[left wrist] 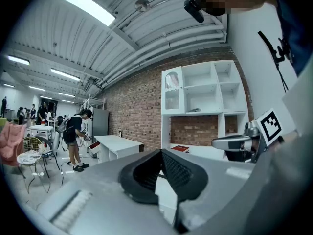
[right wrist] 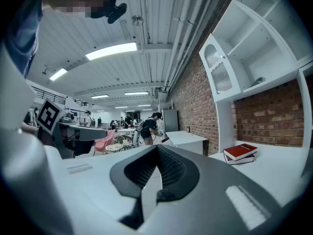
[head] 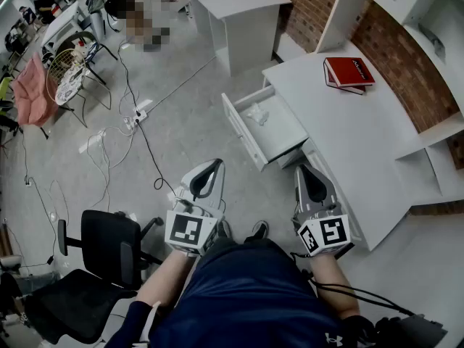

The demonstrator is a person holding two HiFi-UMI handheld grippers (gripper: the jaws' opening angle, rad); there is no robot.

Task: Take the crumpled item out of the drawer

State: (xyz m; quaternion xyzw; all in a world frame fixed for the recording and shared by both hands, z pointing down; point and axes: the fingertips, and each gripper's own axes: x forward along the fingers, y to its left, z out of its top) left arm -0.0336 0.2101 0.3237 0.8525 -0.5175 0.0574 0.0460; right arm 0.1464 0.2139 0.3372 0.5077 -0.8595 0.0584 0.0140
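Close to the person's body, the left gripper (head: 210, 171) and the right gripper (head: 310, 176) each have their jaws together on nothing. Beyond them the drawer (head: 284, 138) stands pulled out of the white surface (head: 355, 133), and the crumpled item (head: 258, 114) lies inside toward its far end. It may be paper or thin plastic; it is too small to tell. If a gripper reaches in without reopening, it would likely shove the light item deeper, or a jaw could clip the drawer's front wall.

Two red hardcover books (head: 349, 74) are stacked on the white rectangular counter (head: 362, 151), which is set against a red brick wall (head: 308, 6). A black padded swivel chair (head: 109, 256) is seen on the grey floor (head: 196, 114), across which thin cables (head: 150, 158) are strewn.
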